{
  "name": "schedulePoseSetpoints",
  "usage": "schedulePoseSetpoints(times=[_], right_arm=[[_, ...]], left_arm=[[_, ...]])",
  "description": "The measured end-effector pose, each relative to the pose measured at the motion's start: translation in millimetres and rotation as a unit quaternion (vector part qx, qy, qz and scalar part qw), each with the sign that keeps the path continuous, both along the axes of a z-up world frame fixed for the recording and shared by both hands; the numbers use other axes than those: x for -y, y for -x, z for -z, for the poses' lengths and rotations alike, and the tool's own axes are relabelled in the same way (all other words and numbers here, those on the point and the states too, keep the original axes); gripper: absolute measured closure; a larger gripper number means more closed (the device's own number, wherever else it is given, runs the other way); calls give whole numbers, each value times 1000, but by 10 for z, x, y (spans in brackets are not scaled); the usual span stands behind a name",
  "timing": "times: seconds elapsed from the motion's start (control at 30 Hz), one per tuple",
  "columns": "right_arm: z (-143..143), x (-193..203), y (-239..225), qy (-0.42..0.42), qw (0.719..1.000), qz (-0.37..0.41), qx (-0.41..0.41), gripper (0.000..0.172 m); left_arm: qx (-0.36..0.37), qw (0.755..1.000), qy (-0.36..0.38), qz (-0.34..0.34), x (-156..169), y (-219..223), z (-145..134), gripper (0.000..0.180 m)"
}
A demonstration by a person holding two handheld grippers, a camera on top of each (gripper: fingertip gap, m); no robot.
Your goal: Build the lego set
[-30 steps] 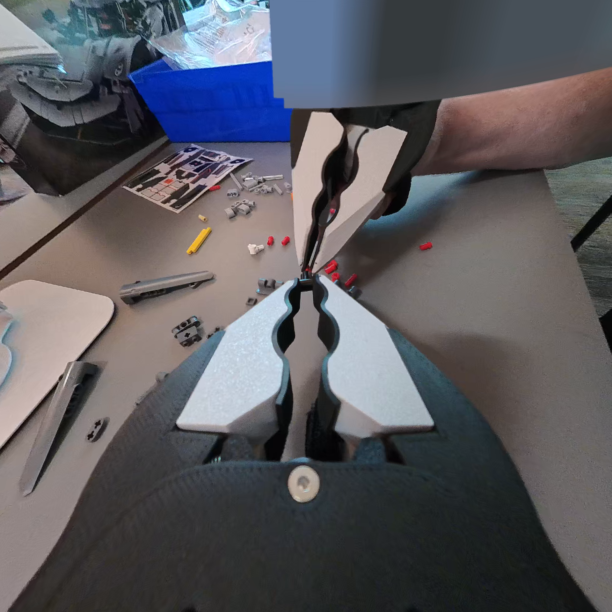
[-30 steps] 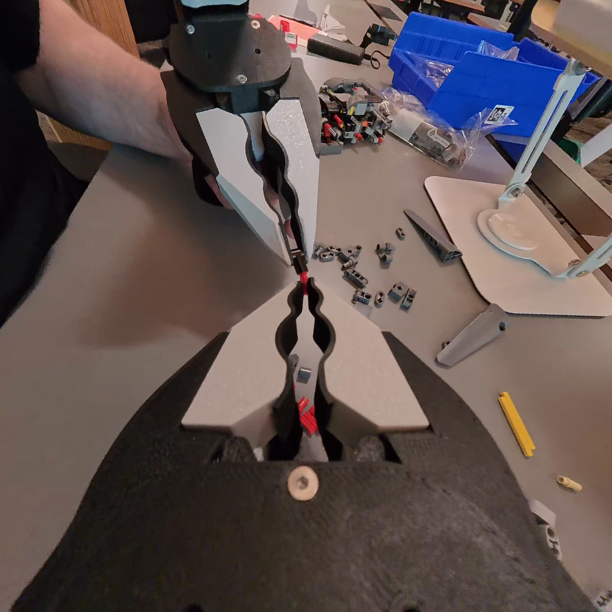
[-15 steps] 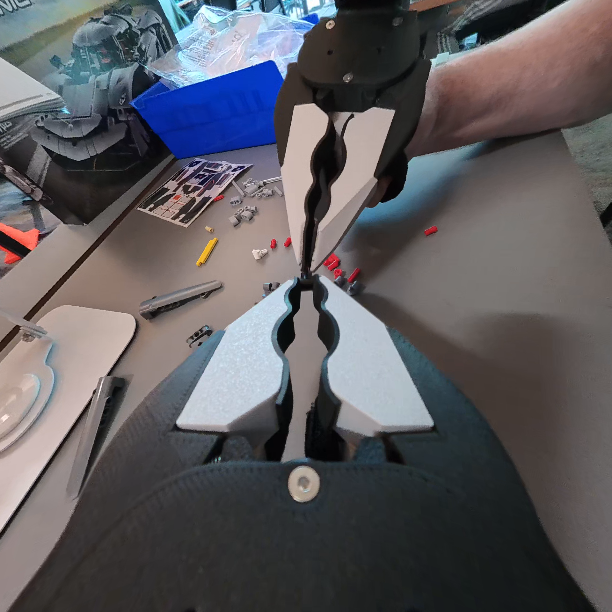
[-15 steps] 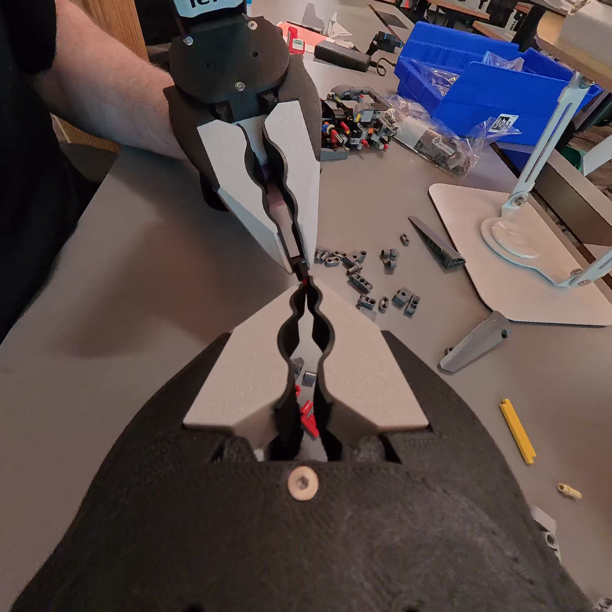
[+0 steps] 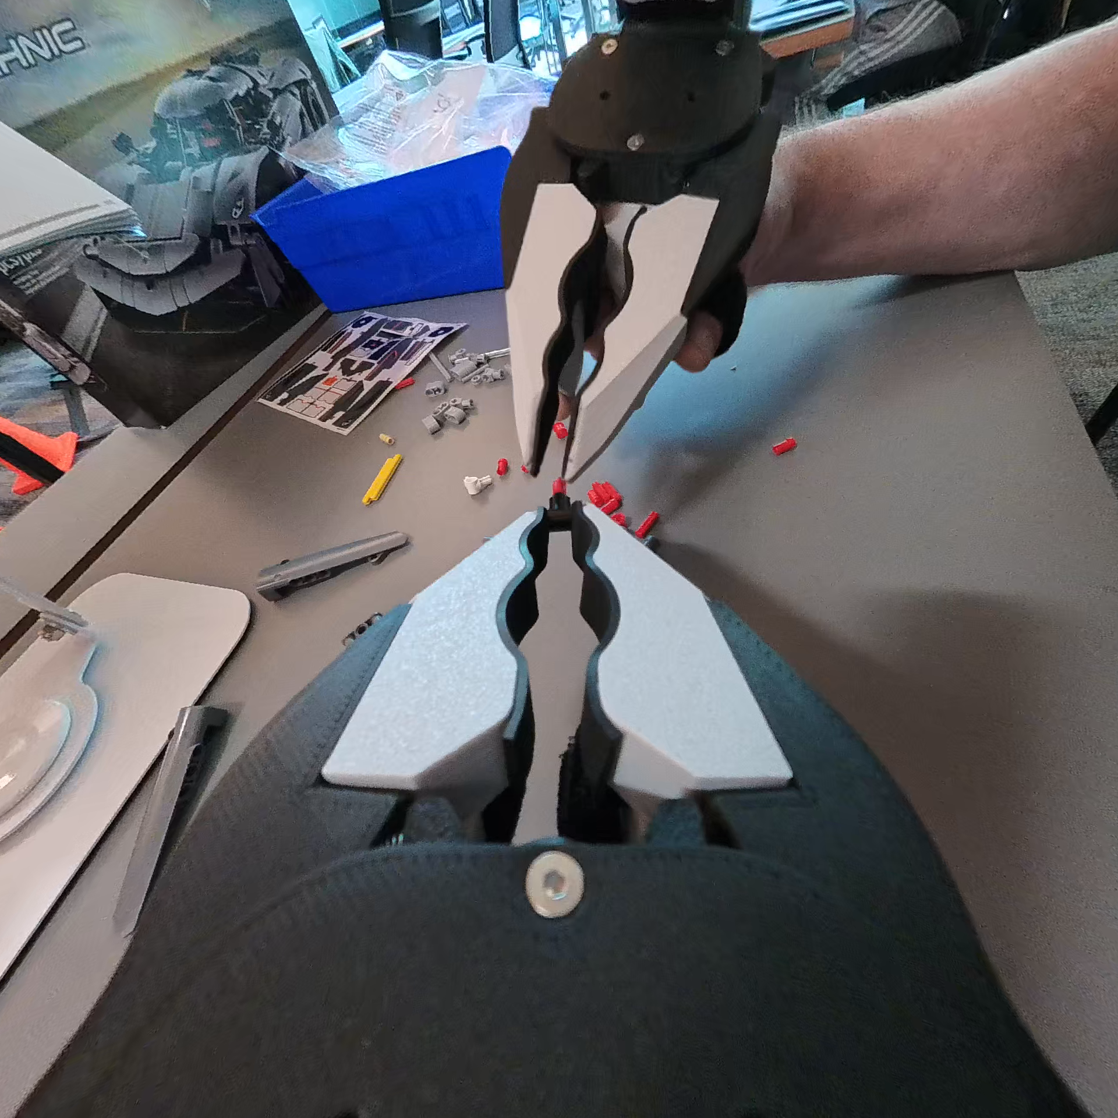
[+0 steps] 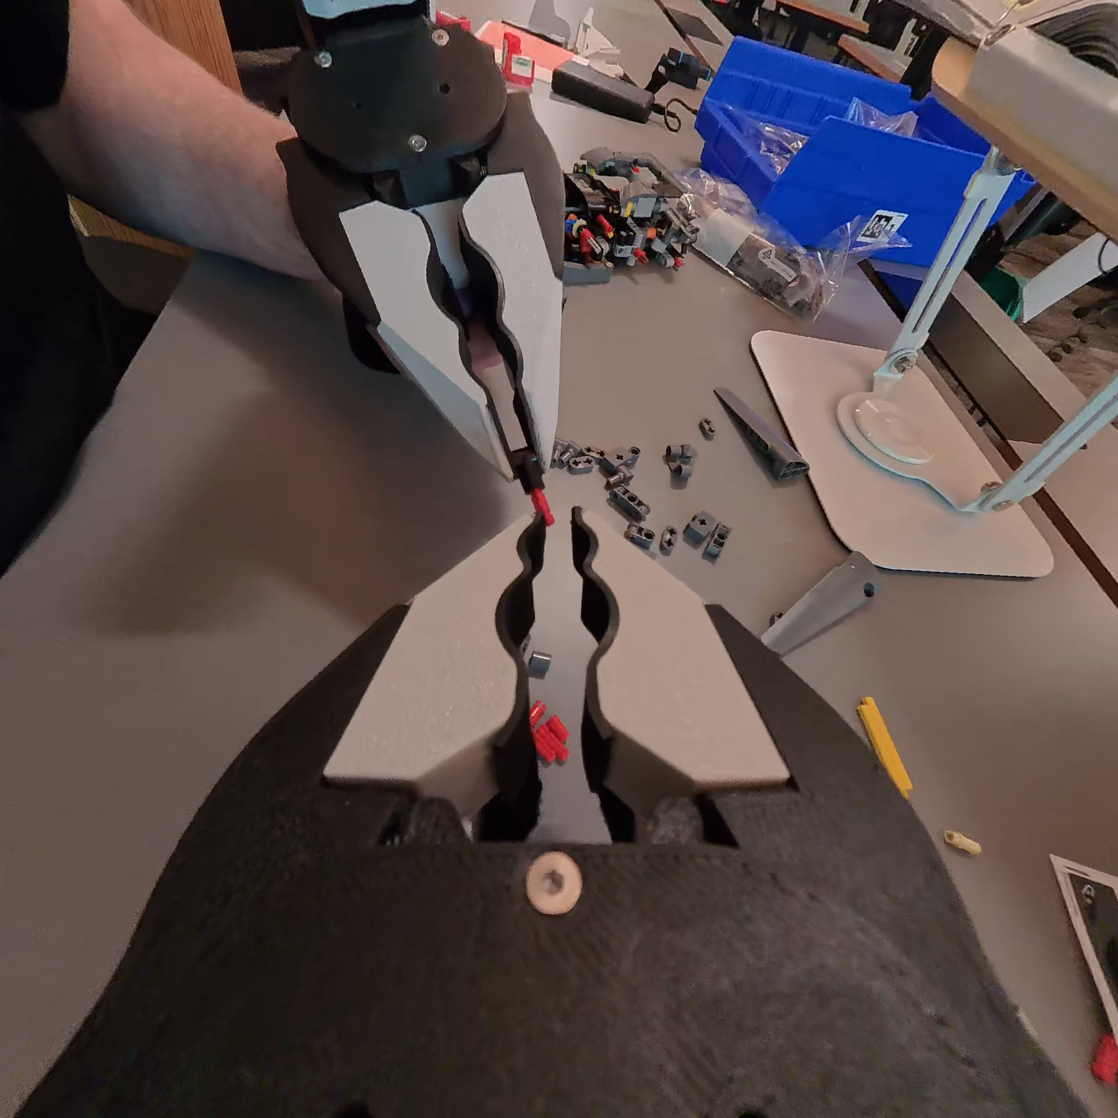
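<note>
Black and small, a connector piece [image 5: 559,514] sat clamped between the pads of the left gripper [image 5: 559,521], with a red pin [image 5: 558,486] standing out of its far end. Opposite it the right gripper [image 6: 555,515] stood with its fingers parted and nothing pressed between them; in its own view the pin's free end lay just beside the left-hand fingertip [image 6: 533,525], whether touching could not be told.

Around them spread a grey table [image 5: 847,544] strewn with parts: a heap of red pins [image 5: 608,499], grey connectors [image 6: 629,484], a yellow axle [image 5: 381,480], a long grey panel [image 5: 330,564] and a sticker sheet [image 5: 363,369]. A white stand base [image 6: 895,466] lay at one side, blue bins [image 6: 847,151] holding clear plastic bags and a printed box [image 5: 151,199] stood at the back, and other desks showed beyond.

Half a second earlier the right gripper's tips had been shut on the pin, close against the black piece; since then they had opened and drawn back a little, leaving the pin seated in the piece, while the left gripper's hold was unchanged.
</note>
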State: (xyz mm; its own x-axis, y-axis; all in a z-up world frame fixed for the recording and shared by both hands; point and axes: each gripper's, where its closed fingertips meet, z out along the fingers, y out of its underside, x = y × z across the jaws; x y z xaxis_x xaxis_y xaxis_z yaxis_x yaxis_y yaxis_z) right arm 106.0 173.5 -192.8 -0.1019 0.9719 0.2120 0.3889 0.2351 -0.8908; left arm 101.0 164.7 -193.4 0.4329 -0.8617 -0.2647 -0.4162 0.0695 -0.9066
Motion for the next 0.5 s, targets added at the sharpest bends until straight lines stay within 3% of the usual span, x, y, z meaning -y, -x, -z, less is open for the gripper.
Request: schedulePoseSetpoints(times=[0.27, 0.5], right_arm=[[168, 26, -6, -23, 999, -7, 47, 161], [153, 78, 22, -38, 998, -12, 50, 170]], left_arm=[[-4, 1000, -2, 6, 19, -17, 4, 175], [-25, 1000, -8, 10, 42, -52, 54, 175]])
